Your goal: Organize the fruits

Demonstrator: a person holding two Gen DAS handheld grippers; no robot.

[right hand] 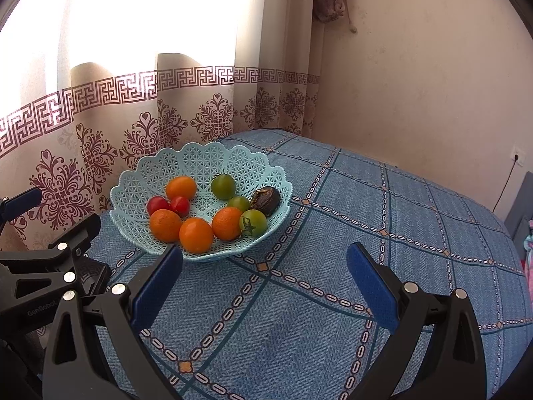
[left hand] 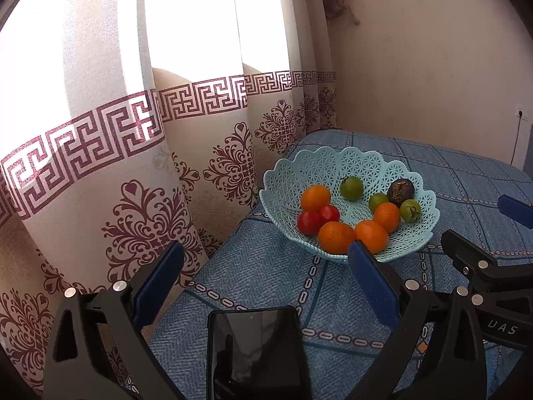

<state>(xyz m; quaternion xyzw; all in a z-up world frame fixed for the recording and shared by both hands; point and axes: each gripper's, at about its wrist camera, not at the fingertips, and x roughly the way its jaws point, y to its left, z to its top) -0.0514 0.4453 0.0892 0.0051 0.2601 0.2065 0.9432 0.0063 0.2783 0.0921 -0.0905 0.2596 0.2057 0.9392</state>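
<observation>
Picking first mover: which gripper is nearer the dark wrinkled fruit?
Right, probably. The dark fruit sits at the basket's right edge; right gripper is just in front, left gripper off toward the curtain side.

A pale turquoise lattice basket (right hand: 200, 156) holds four orange citrus fruits (right hand: 196, 235), two red tomatoes (right hand: 180, 205), three green tomatoes (right hand: 222, 186) and one dark brown fruit (right hand: 265, 199). It sits on a blue tablecloth (right hand: 366, 233) crossed by chain-patterned lines. Behind hangs a cream curtain (right hand: 133, 126) with maroon key-pattern border and floral motifs.
</observation>
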